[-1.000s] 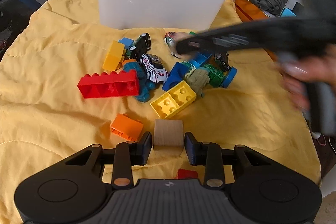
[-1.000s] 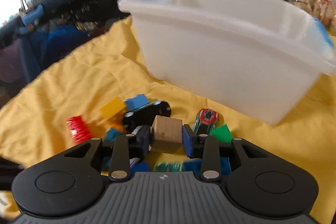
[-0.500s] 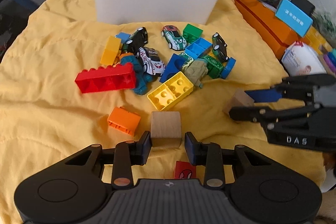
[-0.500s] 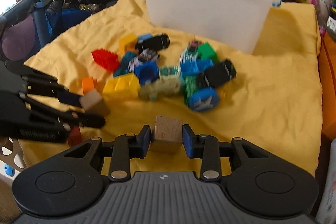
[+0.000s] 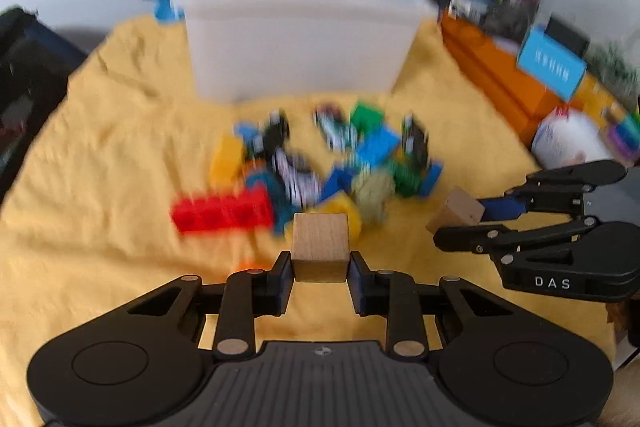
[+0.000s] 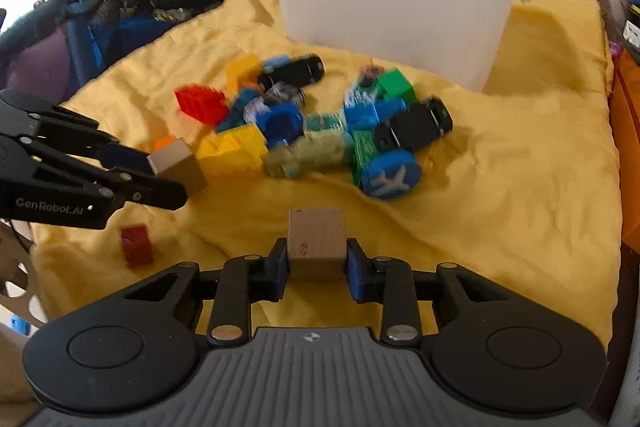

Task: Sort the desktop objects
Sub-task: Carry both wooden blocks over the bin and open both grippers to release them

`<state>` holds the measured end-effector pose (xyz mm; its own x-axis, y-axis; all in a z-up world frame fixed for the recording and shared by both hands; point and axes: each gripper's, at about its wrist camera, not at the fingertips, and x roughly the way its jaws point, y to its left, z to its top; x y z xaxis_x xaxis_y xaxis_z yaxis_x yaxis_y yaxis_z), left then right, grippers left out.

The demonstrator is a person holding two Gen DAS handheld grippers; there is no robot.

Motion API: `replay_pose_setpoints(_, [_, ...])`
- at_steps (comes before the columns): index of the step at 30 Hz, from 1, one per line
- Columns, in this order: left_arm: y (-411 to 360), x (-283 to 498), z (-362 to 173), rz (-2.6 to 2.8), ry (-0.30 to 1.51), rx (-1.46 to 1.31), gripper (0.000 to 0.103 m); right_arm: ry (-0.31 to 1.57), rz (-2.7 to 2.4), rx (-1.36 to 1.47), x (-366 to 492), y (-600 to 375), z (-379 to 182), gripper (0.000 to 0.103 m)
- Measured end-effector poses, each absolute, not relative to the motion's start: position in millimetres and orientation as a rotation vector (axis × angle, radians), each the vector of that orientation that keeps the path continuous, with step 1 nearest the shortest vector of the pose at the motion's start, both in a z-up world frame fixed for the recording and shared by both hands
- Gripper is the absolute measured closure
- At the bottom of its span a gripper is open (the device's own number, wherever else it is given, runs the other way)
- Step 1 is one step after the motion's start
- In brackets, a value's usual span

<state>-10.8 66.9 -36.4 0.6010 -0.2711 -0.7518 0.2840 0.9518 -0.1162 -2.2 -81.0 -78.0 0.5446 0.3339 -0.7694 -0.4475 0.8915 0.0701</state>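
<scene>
My left gripper (image 5: 319,263) is closing its jaws on a plain wooden cube (image 5: 319,247), and its blue pads press the cube's sides above the yellow cloth (image 5: 100,187). My right gripper (image 6: 317,263) is closing its jaws too, and they pinch a second wooden cube (image 6: 316,247). In the left wrist view the right gripper (image 5: 460,223) shows at the right with its cube (image 5: 456,213). In the right wrist view the left gripper (image 6: 168,175) shows at the left with its cube (image 6: 178,165). A white plastic bin (image 5: 296,39) stands at the back.
A pile of toy cars and plastic bricks (image 6: 320,131) lies in front of the white bin (image 6: 392,7), with a long red brick (image 5: 222,213) on its left. A small red brick (image 6: 137,245) lies near the cloth's front edge. Orange boxes (image 5: 492,71) and clutter line the right side.
The left gripper has risen with its cube, which lay on the cloth before. The right gripper swung from the bin to the front right with its cube, then held still.
</scene>
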Motion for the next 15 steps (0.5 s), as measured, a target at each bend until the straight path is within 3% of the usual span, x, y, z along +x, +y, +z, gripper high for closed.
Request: replay_pose_setpoints(15, [66.4, 101.4, 78.0, -0.279, 0.545, 0.059, 0.071, 0.543, 0.377, -0.1, 88.5, -106.3, 45.8, 0.07])
